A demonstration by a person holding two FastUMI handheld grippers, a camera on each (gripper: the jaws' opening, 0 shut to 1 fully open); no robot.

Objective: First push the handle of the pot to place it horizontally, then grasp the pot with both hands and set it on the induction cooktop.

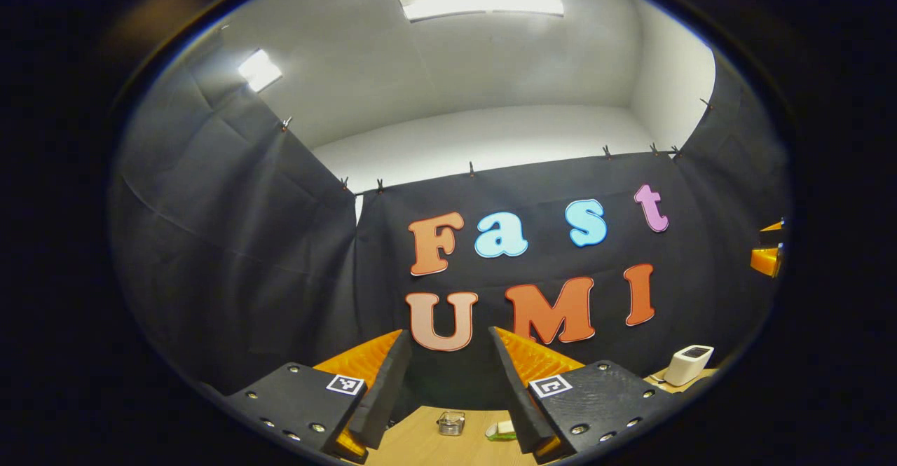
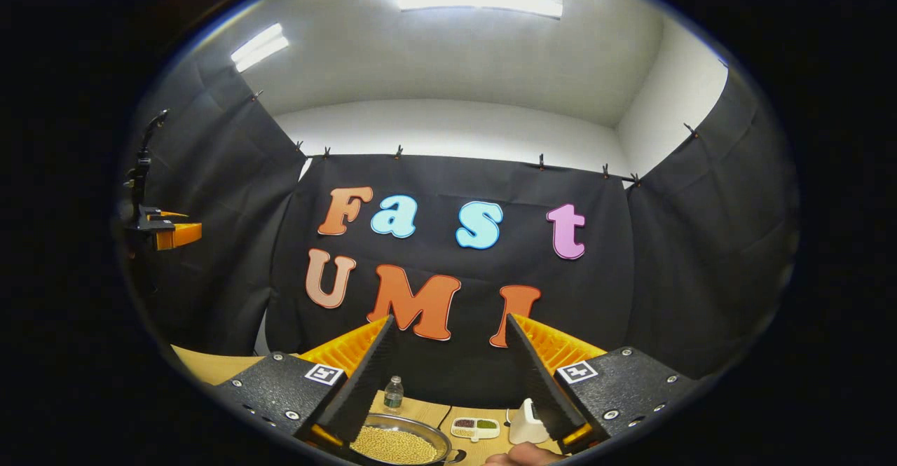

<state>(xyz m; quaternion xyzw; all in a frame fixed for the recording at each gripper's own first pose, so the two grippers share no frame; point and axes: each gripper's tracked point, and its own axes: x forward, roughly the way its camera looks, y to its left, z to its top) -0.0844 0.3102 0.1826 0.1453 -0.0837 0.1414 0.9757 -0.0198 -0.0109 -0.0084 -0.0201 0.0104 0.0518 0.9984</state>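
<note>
both tools gape above table [image 2: 210, 366], bottle [image 2: 394, 392] behind grain-filled pan [image 2: 399, 442].

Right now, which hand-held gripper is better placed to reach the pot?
Probably the right hand-held gripper: it is open, with the bean-filled pot just below its fingers. The left hand-held gripper faces other tabletop things.

- Between the spread fingers of the left gripper [image 1: 448, 375], bare wooden table [image 1: 420, 445] lies open up to a small clear glass jar [image 1: 450, 422].
- Ahead of the right gripper [image 2: 448, 375], a round metal bowl of yellow beans [image 2: 399, 443], a small clear plastic bottle [image 2: 394, 392] and a white boxy device [image 2: 527, 424] crowd the table.
</note>
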